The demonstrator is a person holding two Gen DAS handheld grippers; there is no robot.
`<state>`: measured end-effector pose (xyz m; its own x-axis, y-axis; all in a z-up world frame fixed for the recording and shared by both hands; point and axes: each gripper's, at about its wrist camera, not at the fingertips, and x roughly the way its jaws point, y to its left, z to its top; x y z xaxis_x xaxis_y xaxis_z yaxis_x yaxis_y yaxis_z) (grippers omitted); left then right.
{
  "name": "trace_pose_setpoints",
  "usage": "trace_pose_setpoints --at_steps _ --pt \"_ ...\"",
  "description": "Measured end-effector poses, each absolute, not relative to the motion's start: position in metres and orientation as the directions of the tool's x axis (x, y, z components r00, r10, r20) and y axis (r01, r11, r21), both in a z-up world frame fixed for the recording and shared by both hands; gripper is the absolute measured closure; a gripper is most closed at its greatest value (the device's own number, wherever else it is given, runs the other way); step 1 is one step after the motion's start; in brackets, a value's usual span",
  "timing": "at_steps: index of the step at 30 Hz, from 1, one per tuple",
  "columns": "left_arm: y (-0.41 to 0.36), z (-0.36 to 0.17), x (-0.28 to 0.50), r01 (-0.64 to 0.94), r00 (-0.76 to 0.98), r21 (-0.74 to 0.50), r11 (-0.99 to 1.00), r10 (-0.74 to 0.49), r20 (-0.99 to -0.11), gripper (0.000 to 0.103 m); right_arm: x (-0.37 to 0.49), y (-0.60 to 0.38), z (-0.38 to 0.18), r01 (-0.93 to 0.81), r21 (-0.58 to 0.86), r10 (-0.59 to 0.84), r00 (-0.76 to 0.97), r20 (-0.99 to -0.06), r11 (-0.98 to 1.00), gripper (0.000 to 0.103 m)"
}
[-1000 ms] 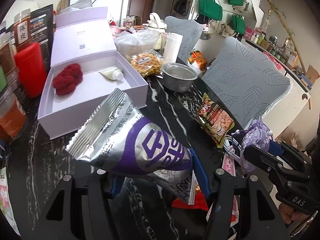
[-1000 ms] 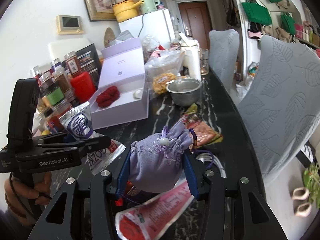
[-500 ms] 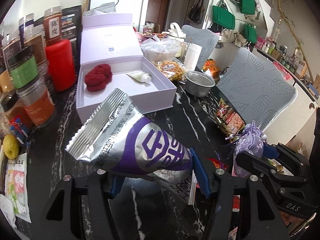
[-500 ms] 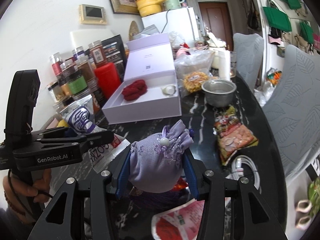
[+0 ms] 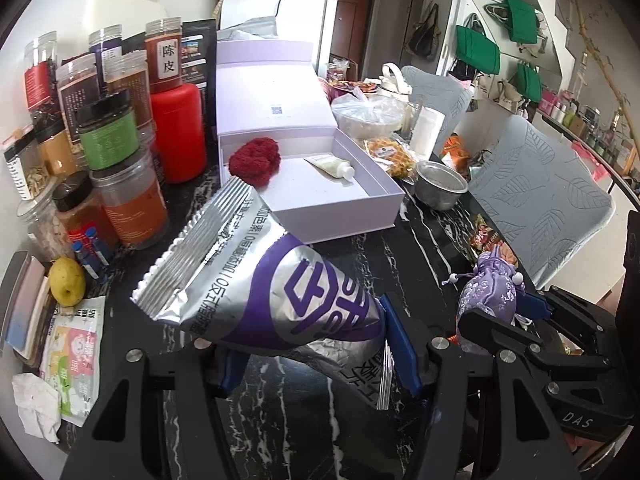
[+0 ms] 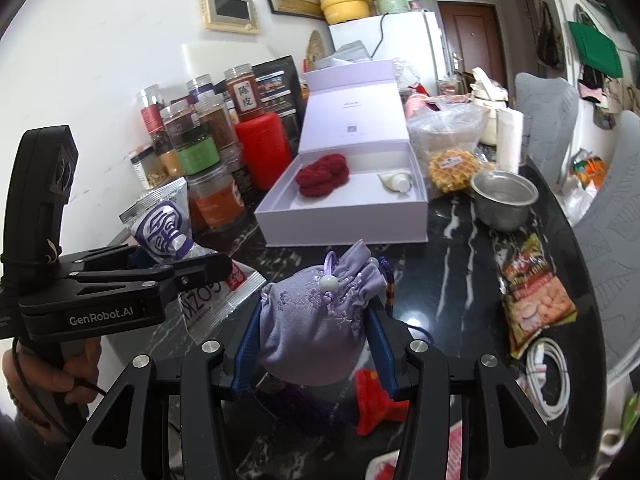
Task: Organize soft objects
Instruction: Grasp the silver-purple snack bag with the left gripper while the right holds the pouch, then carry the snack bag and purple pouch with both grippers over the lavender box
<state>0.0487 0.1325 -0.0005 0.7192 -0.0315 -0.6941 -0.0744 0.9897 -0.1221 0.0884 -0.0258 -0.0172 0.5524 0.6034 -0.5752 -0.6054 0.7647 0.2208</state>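
Note:
My left gripper point(image 5: 316, 344) is shut on a silver and purple snack bag point(image 5: 256, 280), held above the dark marble table. The same bag point(image 6: 164, 228) shows at the left of the right wrist view. My right gripper point(image 6: 316, 344) is shut on a lilac drawstring pouch point(image 6: 316, 320), which also appears at the right of the left wrist view as the pouch point(image 5: 488, 296). Ahead stands an open white box point(image 5: 340, 216) holding a red knitted piece point(image 5: 254, 160) and a small tube point(image 5: 330, 166); in the right wrist view the box point(image 6: 344, 224) lies straight ahead.
Spice jars point(image 5: 112, 152) and a red canister point(image 5: 178, 132) line the left side. A metal bowl point(image 6: 504, 200), a waffle packet point(image 6: 452, 168), a snack packet point(image 6: 532, 296) and a white cable point(image 6: 548, 380) lie to the right. Grey chairs point(image 5: 536, 196) stand beyond the table edge.
Both grippers have swung left and moved closer to the box, each still holding its item. More jars have come into view on the left.

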Motion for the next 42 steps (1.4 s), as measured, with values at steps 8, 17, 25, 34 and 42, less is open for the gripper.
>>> trace_pose_setpoints --at_steps 8,17,25,34,42 --pt "0.144 0.012 0.056 -0.078 0.740 -0.121 0.990 -0.024 -0.672 0.044 0.101 -0.009 0.000 -0.634 0.191 0.613 0.555 -0.562 0.749 0.054" --pt "0.153 0.034 0.076 -0.065 0.773 -0.109 0.992 -0.019 -0.634 0.044 0.122 0.003 0.030 -0.642 0.156 0.610 0.583 -0.537 0.751 0.054" --pt "0.159 0.057 0.100 -0.046 0.810 -0.092 0.995 -0.017 -0.586 0.044 0.149 0.010 0.055 -0.645 0.131 0.607 0.603 -0.517 0.753 0.054" --pt "0.159 0.076 0.136 0.002 0.840 -0.073 0.997 -0.041 -0.540 0.044 0.181 0.011 0.084 -0.639 0.098 0.597 0.638 -0.486 0.763 0.054" --pt "0.165 0.094 0.171 0.019 0.867 -0.044 0.999 -0.038 -0.497 0.044 0.217 0.019 0.102 -0.637 0.072 0.592 0.662 -0.459 0.768 0.054"
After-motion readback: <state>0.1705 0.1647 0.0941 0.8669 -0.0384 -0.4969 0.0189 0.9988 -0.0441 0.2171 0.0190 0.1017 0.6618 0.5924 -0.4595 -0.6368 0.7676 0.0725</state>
